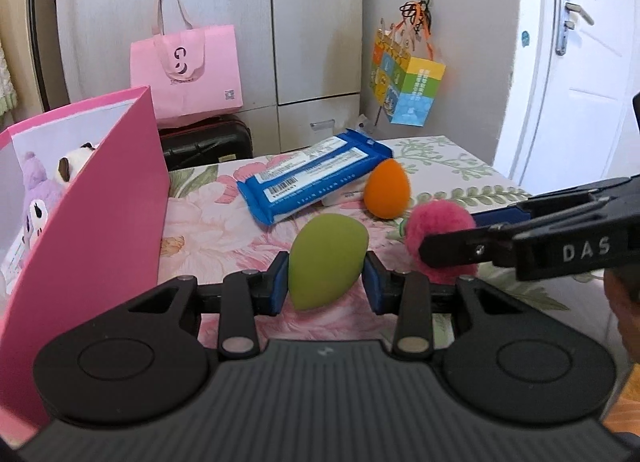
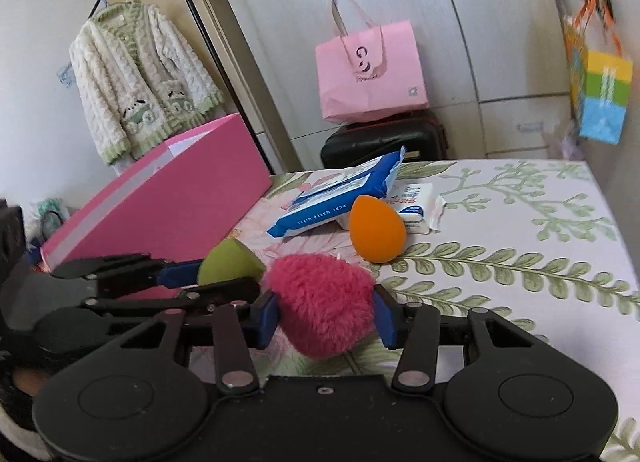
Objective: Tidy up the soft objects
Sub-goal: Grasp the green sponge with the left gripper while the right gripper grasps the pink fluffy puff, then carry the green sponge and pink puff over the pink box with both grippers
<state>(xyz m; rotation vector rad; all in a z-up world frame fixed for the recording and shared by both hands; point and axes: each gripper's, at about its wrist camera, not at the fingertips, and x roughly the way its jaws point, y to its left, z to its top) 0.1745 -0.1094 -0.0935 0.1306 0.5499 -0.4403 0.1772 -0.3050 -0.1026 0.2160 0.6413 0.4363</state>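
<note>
Left gripper (image 1: 325, 286) clamps green sponge (image 1: 322, 260), right gripper (image 2: 326, 320) clamps pink pompom (image 2: 320, 302); next, carry both into pink box (image 1: 92, 221)

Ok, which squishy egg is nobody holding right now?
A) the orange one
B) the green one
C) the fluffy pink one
A: the orange egg sponge stands free on the flowered cloth beside the blue wipes pack, while the left gripper squeezes the green egg sponge and the right gripper squeezes the fluffy pink ball.
</note>
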